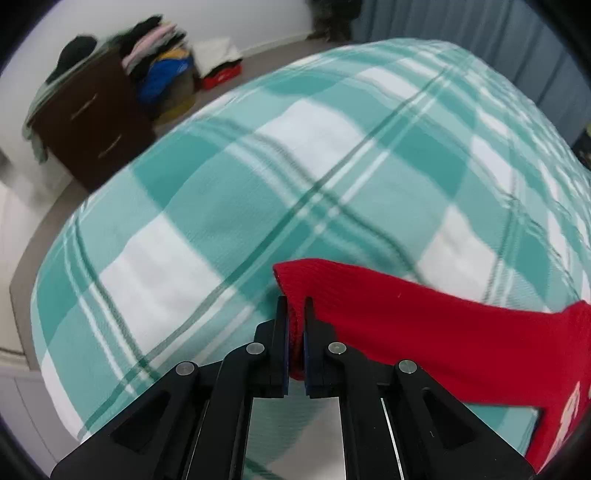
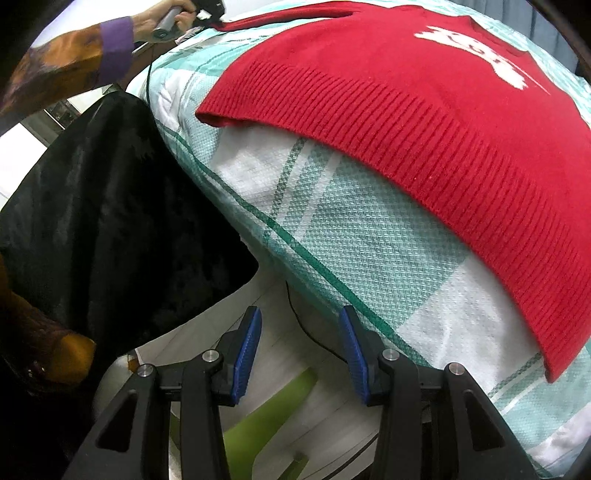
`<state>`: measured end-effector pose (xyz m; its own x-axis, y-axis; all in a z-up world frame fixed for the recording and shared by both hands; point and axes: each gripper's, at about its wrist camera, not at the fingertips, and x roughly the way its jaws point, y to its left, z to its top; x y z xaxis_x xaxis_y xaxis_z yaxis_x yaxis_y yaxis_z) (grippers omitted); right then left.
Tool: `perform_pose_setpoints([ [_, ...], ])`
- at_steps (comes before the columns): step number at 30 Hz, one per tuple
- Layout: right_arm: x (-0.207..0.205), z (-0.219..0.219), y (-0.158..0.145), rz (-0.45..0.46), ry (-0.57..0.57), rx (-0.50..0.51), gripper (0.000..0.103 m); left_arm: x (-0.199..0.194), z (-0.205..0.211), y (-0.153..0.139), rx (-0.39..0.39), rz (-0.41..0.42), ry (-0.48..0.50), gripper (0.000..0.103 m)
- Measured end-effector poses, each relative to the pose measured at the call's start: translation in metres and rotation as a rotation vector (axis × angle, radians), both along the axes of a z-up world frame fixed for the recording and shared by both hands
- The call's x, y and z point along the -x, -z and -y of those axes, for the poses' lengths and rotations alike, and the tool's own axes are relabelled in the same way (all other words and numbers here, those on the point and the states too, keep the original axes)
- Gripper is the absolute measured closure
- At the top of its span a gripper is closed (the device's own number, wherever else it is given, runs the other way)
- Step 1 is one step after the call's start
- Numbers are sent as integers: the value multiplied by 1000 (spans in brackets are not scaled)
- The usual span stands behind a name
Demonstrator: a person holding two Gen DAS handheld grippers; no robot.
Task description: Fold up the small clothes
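My largest landmark is the bed's teal-and-white checked cover (image 1: 280,177), which fills both views; its far edges smear with blur in the left wrist view. Spread on it is the red sweater (image 2: 424,122), ribbed hem toward my right camera. Its white chest motif (image 2: 476,51) is cut short by the lens curve, so I can't read it. In the left wrist view I see only one sleeve and a sliver of the body, cropped at the frame's right edge.

Beyond the bed, a dark brown drawer unit (image 1: 92,122) and a heap of clothes (image 1: 159,55) are too blurred to sort out.

My left gripper (image 1: 295,306) is pinched tight on the sleeve cuff. My right gripper (image 2: 301,317) stands partly apart, holding nothing, off the bed's edge. The hand (image 2: 162,18) carrying the left tool is half cropped.
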<state>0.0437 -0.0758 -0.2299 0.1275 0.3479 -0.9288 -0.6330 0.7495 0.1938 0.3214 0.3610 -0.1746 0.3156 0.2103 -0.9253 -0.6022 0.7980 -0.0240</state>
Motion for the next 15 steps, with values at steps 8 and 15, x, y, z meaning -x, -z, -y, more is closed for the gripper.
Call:
perform_pose_setpoints([
  [8,0,1,1,-4,-2,2,59,8,-13,20,-36,-72,-91,100],
  [15,0,8,-3,6,9,-12,59,0,-9,19,-75,-121,-56,98],
])
